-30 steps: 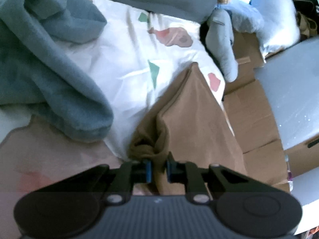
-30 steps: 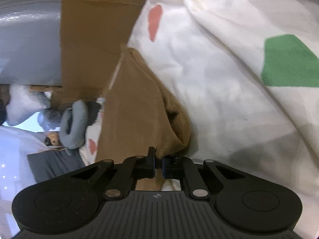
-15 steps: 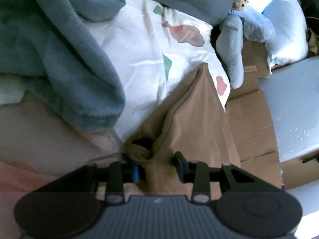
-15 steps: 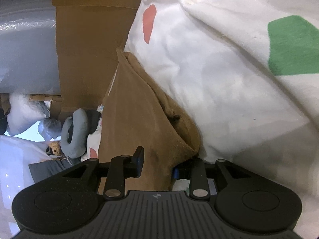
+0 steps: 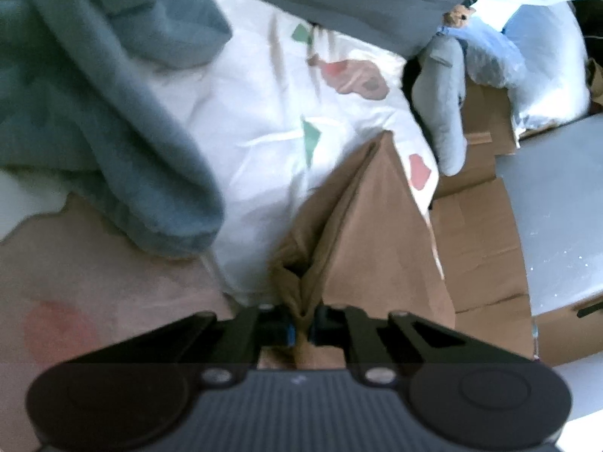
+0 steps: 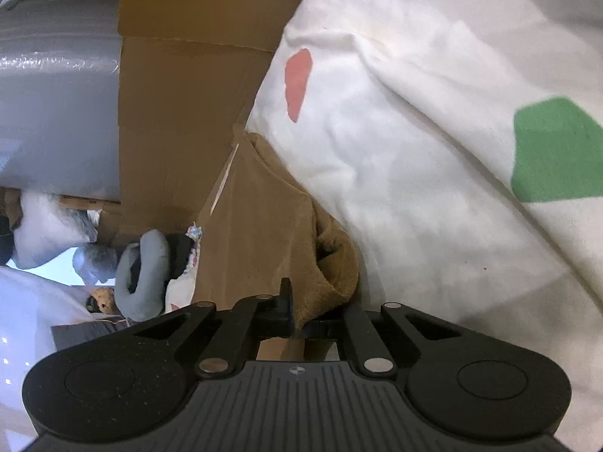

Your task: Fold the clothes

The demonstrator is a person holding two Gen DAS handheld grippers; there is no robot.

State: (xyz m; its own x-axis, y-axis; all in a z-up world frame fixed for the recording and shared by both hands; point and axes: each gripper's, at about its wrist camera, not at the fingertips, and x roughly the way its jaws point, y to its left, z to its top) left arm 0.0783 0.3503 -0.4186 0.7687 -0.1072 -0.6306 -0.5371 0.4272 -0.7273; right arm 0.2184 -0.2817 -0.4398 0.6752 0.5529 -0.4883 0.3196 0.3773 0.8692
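Soft daylight, motion blur at left, fisheye-bent edges, dark corners

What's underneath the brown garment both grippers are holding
The brown garment lies over the white patterned sheet, its far side overhanging cardboard. The sheet beneath it is covered. Left gripper and right gripper pinch its corners.
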